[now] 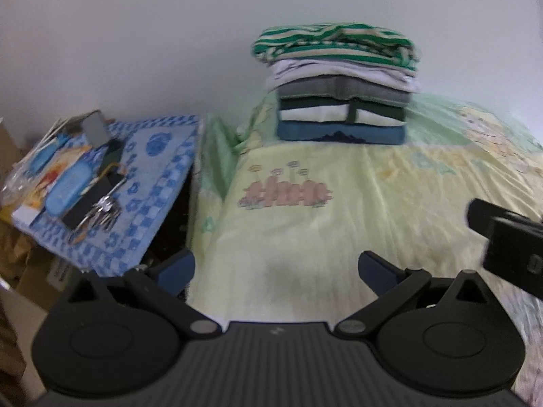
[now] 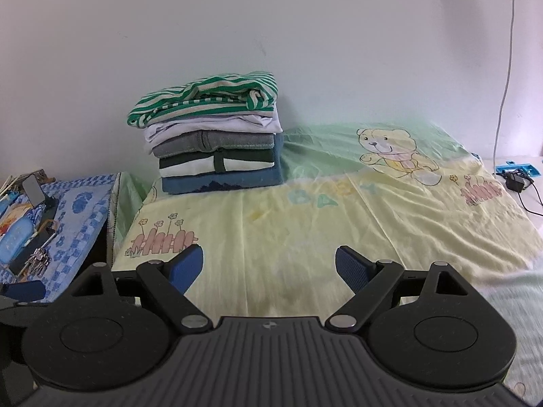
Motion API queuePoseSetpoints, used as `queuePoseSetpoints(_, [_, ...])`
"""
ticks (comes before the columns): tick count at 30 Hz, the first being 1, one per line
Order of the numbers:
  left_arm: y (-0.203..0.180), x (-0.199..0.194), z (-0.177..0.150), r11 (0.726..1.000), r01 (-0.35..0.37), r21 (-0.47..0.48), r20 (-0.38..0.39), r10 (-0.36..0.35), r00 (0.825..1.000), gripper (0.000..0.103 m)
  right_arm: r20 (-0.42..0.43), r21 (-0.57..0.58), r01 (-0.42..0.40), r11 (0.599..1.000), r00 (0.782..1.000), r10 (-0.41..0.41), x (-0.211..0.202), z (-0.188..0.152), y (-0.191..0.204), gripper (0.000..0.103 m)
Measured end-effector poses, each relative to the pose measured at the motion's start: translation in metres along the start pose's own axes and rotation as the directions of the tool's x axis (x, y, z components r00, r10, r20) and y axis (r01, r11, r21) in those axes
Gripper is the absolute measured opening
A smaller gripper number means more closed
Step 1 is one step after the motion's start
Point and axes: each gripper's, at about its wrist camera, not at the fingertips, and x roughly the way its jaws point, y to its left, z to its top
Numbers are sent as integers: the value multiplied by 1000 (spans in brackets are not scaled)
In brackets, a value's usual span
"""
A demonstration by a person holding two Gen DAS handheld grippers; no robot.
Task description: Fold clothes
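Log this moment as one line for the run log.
left gripper: open, empty | right gripper: open, empty | stack of folded clothes: by wall on yellow-green cartoon bedsheet

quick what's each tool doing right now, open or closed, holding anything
Left tool: open, holding nothing.
Right tool: open, holding nothing.

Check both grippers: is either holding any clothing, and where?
Nothing is held. The left gripper and right gripper are open above the bedsheet.
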Motion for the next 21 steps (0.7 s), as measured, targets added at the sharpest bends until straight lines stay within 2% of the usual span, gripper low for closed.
queuePoseSetpoints(4, [2,-2,0,997,46,-57,16,-46,999,102,7,16,-7,1000,1000,7,1,1,-2,88])
queuePoseSetpoints(6, [0,0,1,997,35,-68,3,-35,999,102,14,7,-3,1000,1000,3,0,3,-3,88])
queuePoseSetpoints(12, [-8,0,4,998,49,-25,-3,-49,999,102,43,6,10,1000,999,-10,-4,6,-7,88])
queuePoseSetpoints(15, [-9,2,6,999,21,-39,-16,-22,1000,102,47,18,15,1000,999,-16,-5,6,-9,88])
queuePoseSetpoints(21, [1,0,6,995,39,-89,-19,-41,999,102,52,29,25,999,998,-26,-8,5,-12,88])
